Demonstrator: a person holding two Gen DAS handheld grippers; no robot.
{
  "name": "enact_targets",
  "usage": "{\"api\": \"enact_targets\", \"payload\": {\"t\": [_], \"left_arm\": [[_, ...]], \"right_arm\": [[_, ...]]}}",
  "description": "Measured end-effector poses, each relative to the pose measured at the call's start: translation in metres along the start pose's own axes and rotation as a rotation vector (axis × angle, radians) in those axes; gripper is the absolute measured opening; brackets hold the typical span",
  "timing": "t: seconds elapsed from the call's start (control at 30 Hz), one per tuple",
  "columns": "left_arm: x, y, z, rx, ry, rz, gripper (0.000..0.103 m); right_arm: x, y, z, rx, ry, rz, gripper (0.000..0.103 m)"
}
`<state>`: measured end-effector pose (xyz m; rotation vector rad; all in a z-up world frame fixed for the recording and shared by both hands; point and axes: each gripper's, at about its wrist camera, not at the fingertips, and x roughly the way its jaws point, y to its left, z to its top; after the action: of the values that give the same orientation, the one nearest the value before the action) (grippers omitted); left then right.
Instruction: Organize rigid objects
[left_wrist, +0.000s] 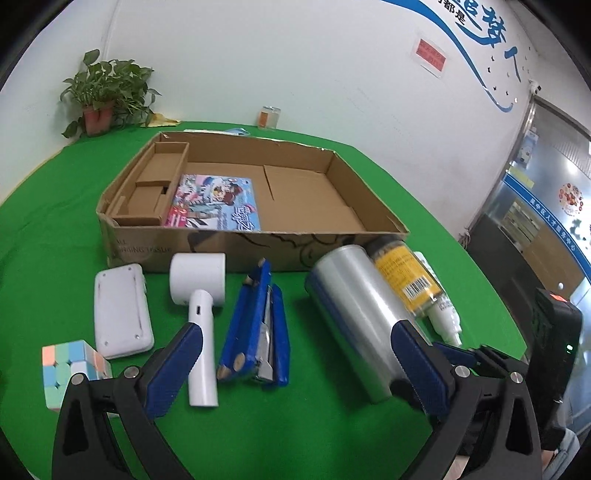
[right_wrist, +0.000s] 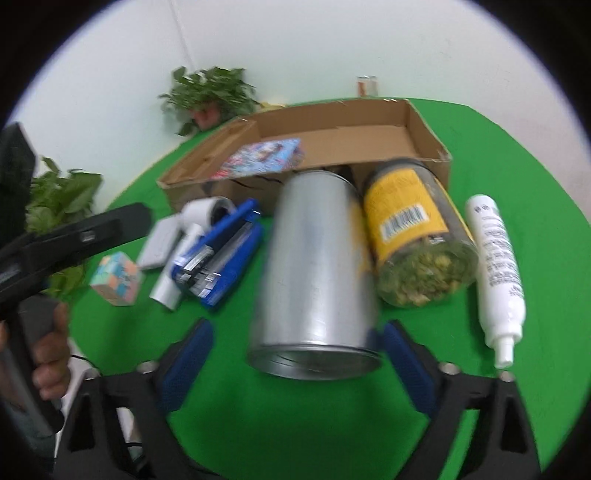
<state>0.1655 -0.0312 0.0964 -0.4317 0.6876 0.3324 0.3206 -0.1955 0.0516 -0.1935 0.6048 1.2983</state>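
A shallow cardboard box (left_wrist: 369, 177) (right_wrist: 428, 129) sits on the green table and holds a colourful booklet (left_wrist: 216, 203). In front of it lie a silver can (left_wrist: 354, 314) (right_wrist: 314, 280), a yellow-labelled jar (left_wrist: 402, 277) (right_wrist: 413, 232), a white spray bottle (right_wrist: 496, 266), a blue stapler (left_wrist: 258, 321) (right_wrist: 221, 251), a white handheld device (left_wrist: 199, 306), a white flat case (left_wrist: 122, 314) and a pastel cube (left_wrist: 66, 369) (right_wrist: 116, 278). My left gripper (left_wrist: 295, 365) is open above the stapler. My right gripper (right_wrist: 295, 365) is open, its jaws either side of the silver can's near end.
A potted plant (left_wrist: 99, 96) (right_wrist: 210, 96) and a small glass jar (left_wrist: 268, 117) stand at the table's far edge by the white wall. The left hand-held gripper (right_wrist: 74, 236) shows at the left of the right wrist view. A glass door (left_wrist: 535, 221) is at right.
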Motion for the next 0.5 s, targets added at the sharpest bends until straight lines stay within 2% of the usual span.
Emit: {"api": "enact_targets", "payload": {"t": [0.1, 0.27, 0.37, 0.43, 0.5], "left_arm": [[-0.007, -0.005, -0.006, 0.012, 0.024, -0.036, 0.102], [-0.005, -0.005, -0.021, -0.038, 0.139, -0.222, 0.102], [0.002, -0.005, -0.034, -0.091, 0.219, -0.338, 0.102], [0.006, -0.007, -0.043, -0.118, 0.261, -0.386, 0.102], [0.010, -0.008, -0.051, -0.138, 0.296, -0.405, 0.102]], "right_arm": [[-0.001, 0.000, -0.003, 0.019, 0.000, 0.002, 0.076], [-0.018, 0.016, -0.025, -0.083, 0.023, 0.014, 0.076], [-0.033, 0.030, -0.041, -0.152, 0.056, 0.065, 0.078], [-0.044, 0.031, -0.043, -0.120, 0.036, 0.130, 0.083], [-0.053, 0.026, -0.039, -0.074, 0.010, 0.190, 0.084]]}}
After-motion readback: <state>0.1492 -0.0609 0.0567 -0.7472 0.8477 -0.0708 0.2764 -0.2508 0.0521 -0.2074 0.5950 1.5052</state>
